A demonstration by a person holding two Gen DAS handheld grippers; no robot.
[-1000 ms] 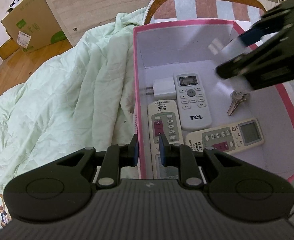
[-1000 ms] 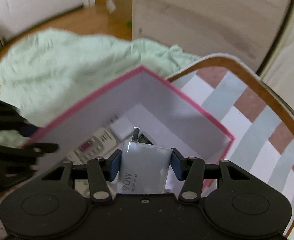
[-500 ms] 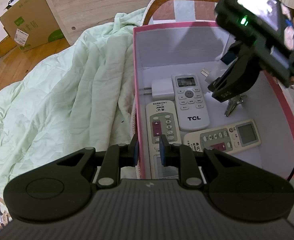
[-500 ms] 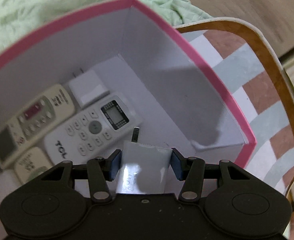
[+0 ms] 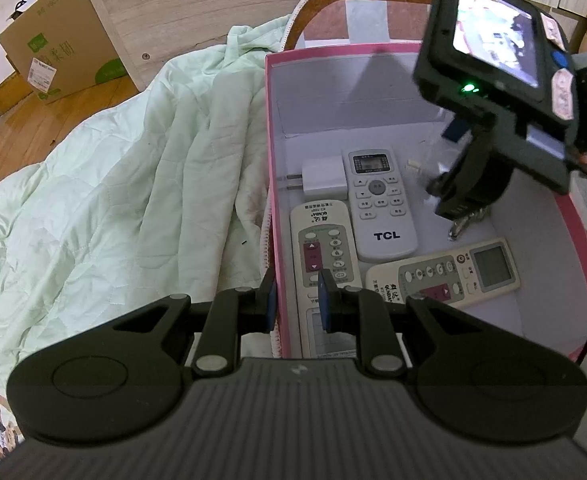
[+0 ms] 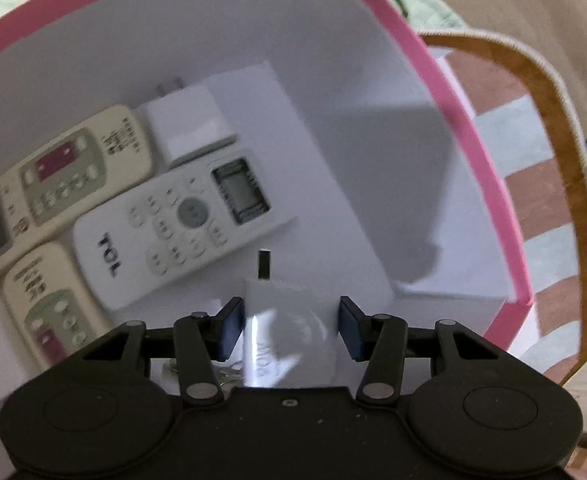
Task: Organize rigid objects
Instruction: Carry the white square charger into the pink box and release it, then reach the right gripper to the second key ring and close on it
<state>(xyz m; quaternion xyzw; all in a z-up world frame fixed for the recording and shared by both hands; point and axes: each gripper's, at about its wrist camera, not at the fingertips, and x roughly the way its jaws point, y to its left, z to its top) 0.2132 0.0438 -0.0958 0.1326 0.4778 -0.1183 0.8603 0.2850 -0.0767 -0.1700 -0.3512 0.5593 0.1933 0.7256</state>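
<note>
Right tongs (image 6: pixel 289 328) clamp the white charger (image 6: pixel 289 336) inside the pink box (image 6: pixel 473 152); left tongs (image 5: pixel 296 300) nearly closed, empty.

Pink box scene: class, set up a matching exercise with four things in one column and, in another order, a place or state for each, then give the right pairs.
Things:
1. TCL remote
2. large charger
3. left gripper
4. small charger

Places or states:
A. clamped on the wall of the pink box
B. lying at the box's far left corner, prongs toward the wall
C. held between the pads of the right gripper, prongs pointing down into the box
D. lying face up on the box floor, between the small charger and the keys

Pairs: 1-D, 2-C, 3-A, 4-B
</note>
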